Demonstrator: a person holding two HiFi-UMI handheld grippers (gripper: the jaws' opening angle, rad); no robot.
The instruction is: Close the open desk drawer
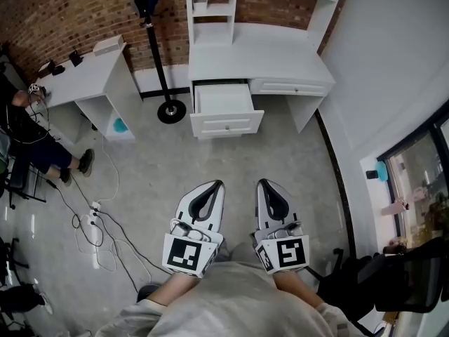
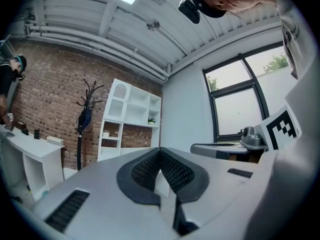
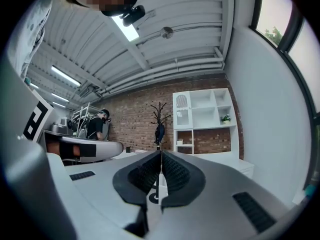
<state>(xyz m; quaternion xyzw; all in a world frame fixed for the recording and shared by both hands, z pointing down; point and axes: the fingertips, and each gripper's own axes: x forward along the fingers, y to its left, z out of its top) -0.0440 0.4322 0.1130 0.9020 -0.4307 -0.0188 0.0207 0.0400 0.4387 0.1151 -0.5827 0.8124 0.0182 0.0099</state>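
Left gripper (image 1: 218, 184) is hovering low in the frame with its ribbed black pads pressing tip to tip, nothing between them. The right gripper (image 1: 262, 182) beside it is showing the same: smooth white shell, dark rubbery pads meeting at a point, empty. Each is carrying a marker cube (image 1: 188, 253) with a black-and-white square pattern facing the head camera.

Up at top centre, the drawer (image 1: 223, 104) is standing pulled out of the white desk (image 1: 280, 58). It is a shallow white box with a panelled front and one small knob, well apart from both grippers across the speckled grey floor (image 1: 210, 153).

A coat stand (image 1: 158, 65) is rising from a round black base just left of the drawer, with a red brick wall (image 1: 63, 5) running behind. At the left edge the frame is cutting off a seated person (image 1: 28, 135). Thin cables (image 1: 95, 220) are trailing over the floor, their ends hard to make out.
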